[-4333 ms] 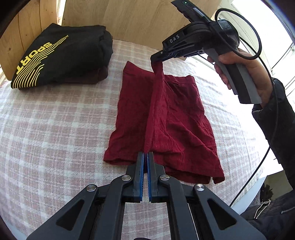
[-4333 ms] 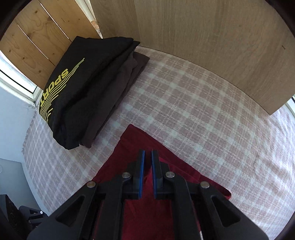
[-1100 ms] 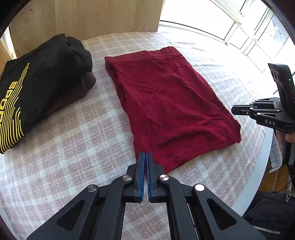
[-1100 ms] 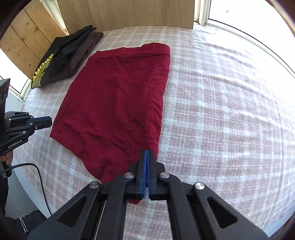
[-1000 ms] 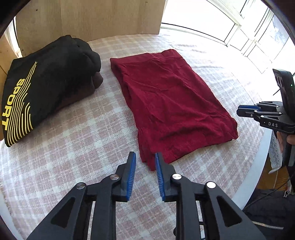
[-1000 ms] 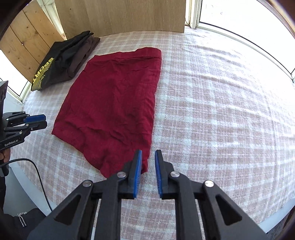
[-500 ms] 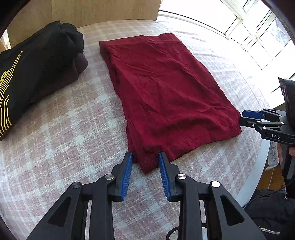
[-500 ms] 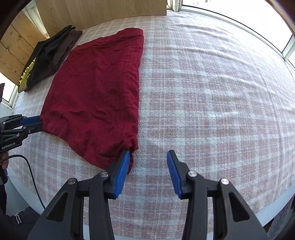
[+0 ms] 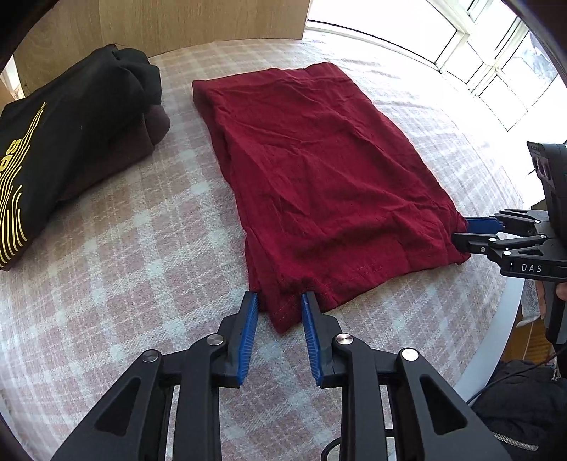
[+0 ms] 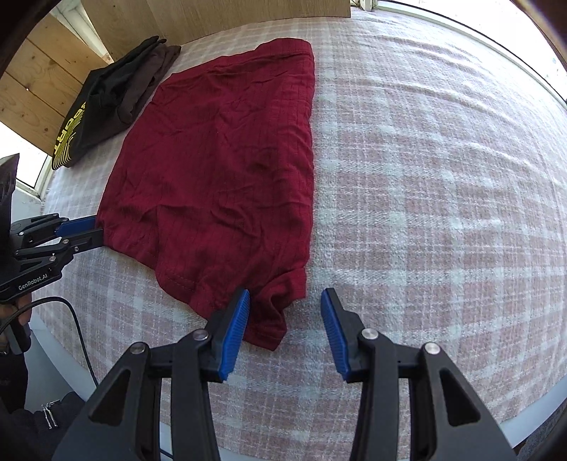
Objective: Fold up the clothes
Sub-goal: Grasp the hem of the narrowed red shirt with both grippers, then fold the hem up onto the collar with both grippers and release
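Left gripper was parted, blue pads straddling the near corner of the red garment, gripping nothing; right gripper gaped wider around the other near corner, also empty; garment lay flat, folded lengthwise, on the checked cloth; beyond it, folded dark clothes beside a wooden panel.

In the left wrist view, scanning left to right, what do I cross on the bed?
Black SPORT shirt stack → red garment → right gripper at the garment's right corner.
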